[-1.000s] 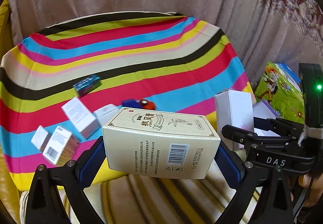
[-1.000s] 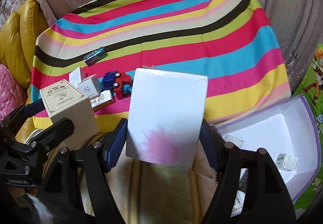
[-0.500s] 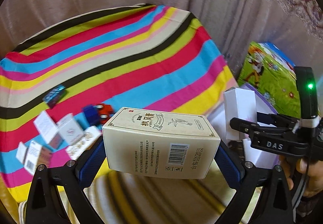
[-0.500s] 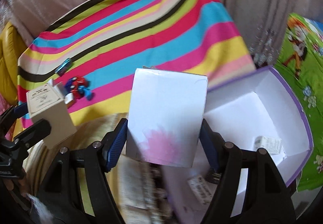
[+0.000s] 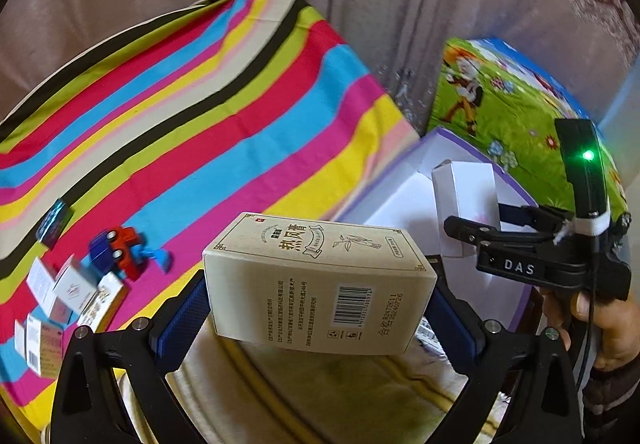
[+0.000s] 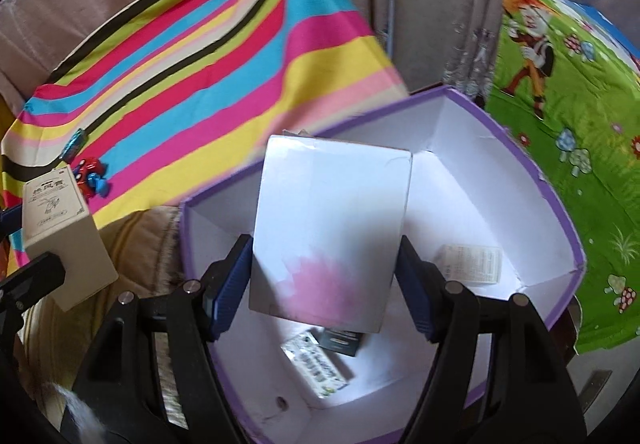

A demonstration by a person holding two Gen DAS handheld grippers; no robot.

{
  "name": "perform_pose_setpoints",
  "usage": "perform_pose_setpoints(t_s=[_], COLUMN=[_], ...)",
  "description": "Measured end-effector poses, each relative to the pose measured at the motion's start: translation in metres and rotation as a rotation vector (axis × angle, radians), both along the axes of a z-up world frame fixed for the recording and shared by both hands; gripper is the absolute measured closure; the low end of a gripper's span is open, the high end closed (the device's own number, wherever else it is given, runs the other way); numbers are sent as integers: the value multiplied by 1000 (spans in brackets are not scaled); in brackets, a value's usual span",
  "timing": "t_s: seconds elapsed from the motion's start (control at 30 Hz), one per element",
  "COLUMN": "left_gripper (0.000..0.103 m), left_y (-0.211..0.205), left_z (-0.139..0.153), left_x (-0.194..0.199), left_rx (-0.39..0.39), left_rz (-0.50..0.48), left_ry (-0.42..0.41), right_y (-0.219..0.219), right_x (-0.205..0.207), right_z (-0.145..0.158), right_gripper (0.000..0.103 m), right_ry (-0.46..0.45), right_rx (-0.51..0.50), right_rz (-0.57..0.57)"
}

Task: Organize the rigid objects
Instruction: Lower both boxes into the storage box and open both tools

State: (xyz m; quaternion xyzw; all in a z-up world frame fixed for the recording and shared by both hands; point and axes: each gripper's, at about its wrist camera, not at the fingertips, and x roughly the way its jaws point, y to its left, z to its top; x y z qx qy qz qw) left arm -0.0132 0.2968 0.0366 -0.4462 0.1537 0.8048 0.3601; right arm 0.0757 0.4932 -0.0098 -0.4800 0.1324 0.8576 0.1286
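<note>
My left gripper is shut on a beige medicine box, held in the air beside the storage box; the beige box also shows in the right wrist view. My right gripper is shut on a white box with a pink patch and holds it over the open purple-rimmed white storage box. The right gripper and its white box also show in the left wrist view. A few small packets lie inside the storage box.
A striped cloth covers the surface to the left. On it lie a red and blue toy car, a dark blue packet and several small white boxes. A green cartoon-printed box stands right of the storage box. Curtains hang behind.
Both grippers have swung right with their boxes. The right gripper's white box went from above the cloth edge to above the storage box. The left follows toward it.
</note>
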Motion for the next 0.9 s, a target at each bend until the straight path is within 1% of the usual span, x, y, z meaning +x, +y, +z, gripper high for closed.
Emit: perform_pose_setpoints(t_s=[0.2,0.53,0.63,0.7,0.9], left_gripper=[2,2,1,1,0], left_y=[22,50,56,59,59], left_z=[-1,-10,-12,-15,-19], left_x=[9,14,13,13,9], left_rx=[-13,-28,-12,2,21], left_rz=[-54,-106,-115,-121,-105], left_ry=[-4,-36,-65,-88,-137], right_y=[19,37,42,45,47], right_x=[9,16,16,17,19], right_z=[-3,0,-3,-4,-7], right_gripper=[30,30,25,19,18], right_ry=[-14,-28,-38,-40,-45], right_rx=[18,56,61,64,53], right_rz=[-40,-92,-107,-115,-124])
